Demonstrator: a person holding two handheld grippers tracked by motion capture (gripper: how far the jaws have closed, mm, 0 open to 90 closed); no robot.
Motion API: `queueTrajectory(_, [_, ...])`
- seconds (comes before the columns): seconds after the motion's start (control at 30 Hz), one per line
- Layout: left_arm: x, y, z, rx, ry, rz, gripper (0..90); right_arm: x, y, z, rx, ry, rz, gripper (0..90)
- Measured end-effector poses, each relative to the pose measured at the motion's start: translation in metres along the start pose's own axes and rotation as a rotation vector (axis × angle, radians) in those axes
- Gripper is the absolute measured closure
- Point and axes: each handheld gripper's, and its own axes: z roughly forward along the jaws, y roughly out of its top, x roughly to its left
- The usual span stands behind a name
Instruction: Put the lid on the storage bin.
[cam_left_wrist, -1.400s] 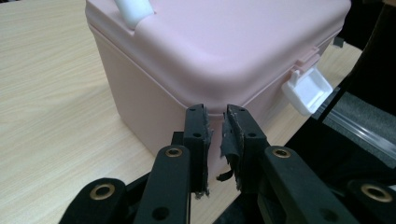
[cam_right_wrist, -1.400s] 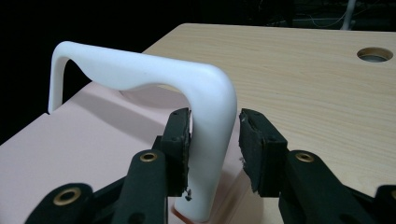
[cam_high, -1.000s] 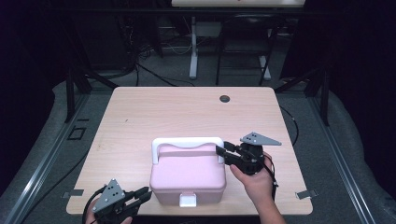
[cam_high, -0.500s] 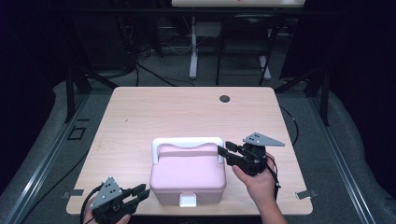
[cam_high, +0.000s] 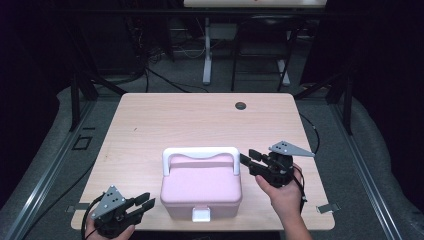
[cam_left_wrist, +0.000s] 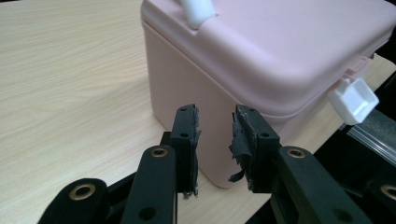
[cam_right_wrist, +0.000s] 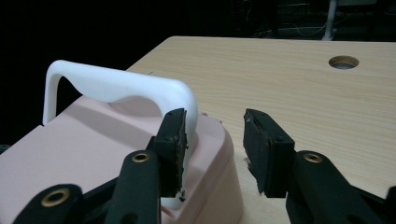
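**Pink box, both tongs open beside it**

High view: pink box (cam_high: 201, 187) at the table's (cam_high: 150, 125) near edge, white handle (cam_high: 200, 153) raised at the far side, white latch (cam_high: 201, 215) facing the person. Long axis left to right. Left gripper (cam_high: 145, 204) released, just beside the box's near-left corner. Right gripper (cam_high: 248, 159) released, near the handle's right end.

Left gripper view: jaws apart, empty, aimed at the box corner (cam_left_wrist: 224, 140).

Right gripper view: jaws apart, gripping nothing; the handle's post (cam_right_wrist: 189, 116) lies by the left jaw. No writing readable.

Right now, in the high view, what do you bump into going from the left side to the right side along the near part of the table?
Left tool → pink box with its white handle → right tool, open beside the handle's right end.
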Motion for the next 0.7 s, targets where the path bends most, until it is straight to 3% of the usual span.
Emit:
queueTrajectory(0.37, [0.017,0.008,0.01,0.0,0.036,-0.02,68.4,-0.006,-0.002,0.0,0.001,-0.048,-0.007,58.7])
queueTrajectory(0.7, [0.035,0.026,0.023,-0.017,0.067,-0.034,63.7,-0.01,-0.008,0.0,0.006,-0.074,-0.019,57.2])
